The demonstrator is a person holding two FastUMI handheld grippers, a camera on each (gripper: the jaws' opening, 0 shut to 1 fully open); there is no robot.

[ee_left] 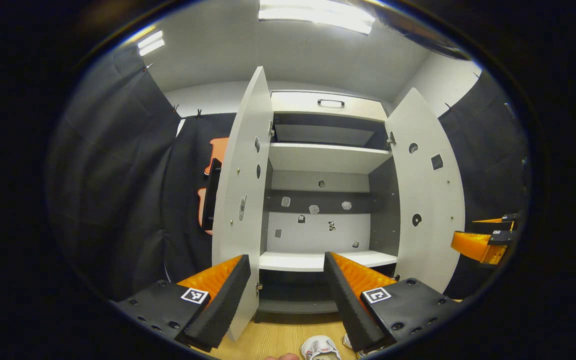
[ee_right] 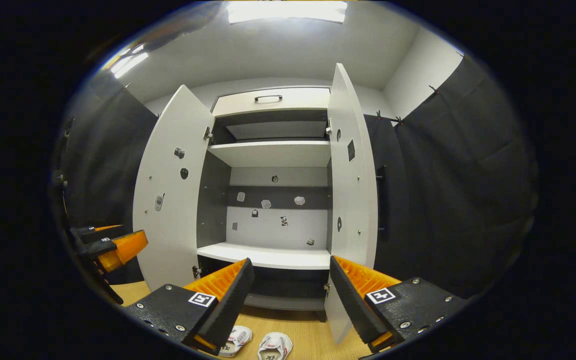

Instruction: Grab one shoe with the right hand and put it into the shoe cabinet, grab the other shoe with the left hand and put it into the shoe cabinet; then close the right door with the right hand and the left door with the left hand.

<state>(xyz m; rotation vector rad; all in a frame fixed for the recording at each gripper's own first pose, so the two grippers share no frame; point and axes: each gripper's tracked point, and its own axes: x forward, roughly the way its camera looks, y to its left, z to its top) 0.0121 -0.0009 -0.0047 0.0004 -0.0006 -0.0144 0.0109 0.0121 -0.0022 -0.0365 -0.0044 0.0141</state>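
Both grippers, left (ee_left: 288, 280) and right (ee_right: 292, 282), gape wide, holding nothing. Mid-frame, the cabinet (ee_right: 272, 152) stands with both doors open; two shoes (ee_right: 273, 346) (white) lie bottom centre.

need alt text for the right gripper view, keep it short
A shoe cabinet stands with both doors swung wide and its shelves bare, seen from the right gripper, which is open and holds nothing. Two white shoes lie on the wooden floor just below the cabinet. The left gripper shows at the left edge.
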